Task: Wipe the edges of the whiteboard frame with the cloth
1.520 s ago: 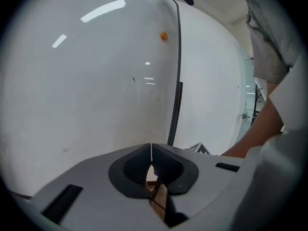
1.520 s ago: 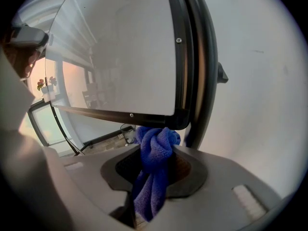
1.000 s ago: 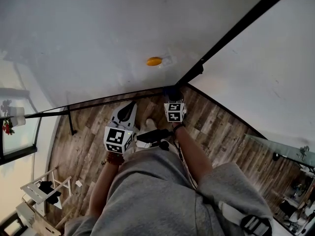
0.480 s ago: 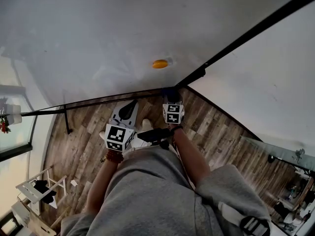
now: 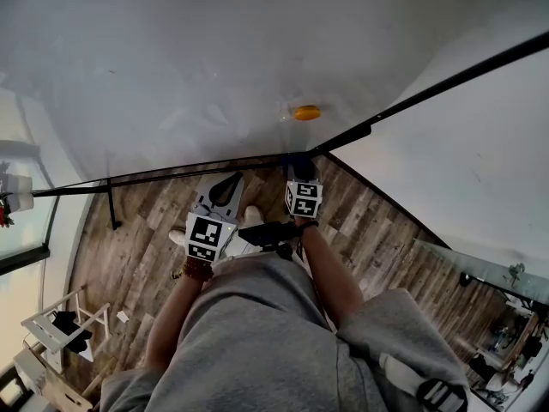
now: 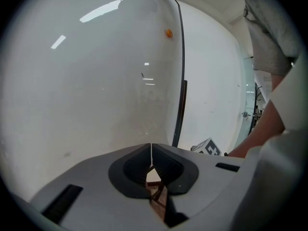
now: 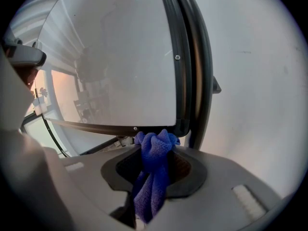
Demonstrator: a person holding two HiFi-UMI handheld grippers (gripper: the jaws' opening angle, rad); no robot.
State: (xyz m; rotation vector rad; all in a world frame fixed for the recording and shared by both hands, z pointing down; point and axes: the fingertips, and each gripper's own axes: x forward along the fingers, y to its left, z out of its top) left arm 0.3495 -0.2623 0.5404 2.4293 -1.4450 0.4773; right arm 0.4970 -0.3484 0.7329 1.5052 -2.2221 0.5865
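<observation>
The whiteboard (image 5: 197, 67) fills the upper part of the head view, bounded by a thin black frame (image 5: 429, 91) that turns a corner low down. An orange magnet (image 5: 305, 112) sticks to the board. My right gripper (image 5: 299, 166) is shut on a blue cloth (image 7: 154, 162), whose bunched top presses against the frame's bottom corner (image 7: 185, 124). My left gripper (image 5: 226, 185) hangs beside it, a little back from the board, shut with nothing between its jaws. In the left gripper view the frame edge (image 6: 182, 57) runs up the board.
Wood-plank floor (image 5: 129, 247) lies below the board. A bare white wall (image 5: 463, 161) continues to the right of the frame. A white rack (image 5: 51, 329) stands at the lower left, and glass panels sit at the left and lower right edges.
The head view has swung, so the magnet and frame corner sit further right. The right gripper stays at the frame's bottom corner with the cloth; the left gripper has barely moved.
</observation>
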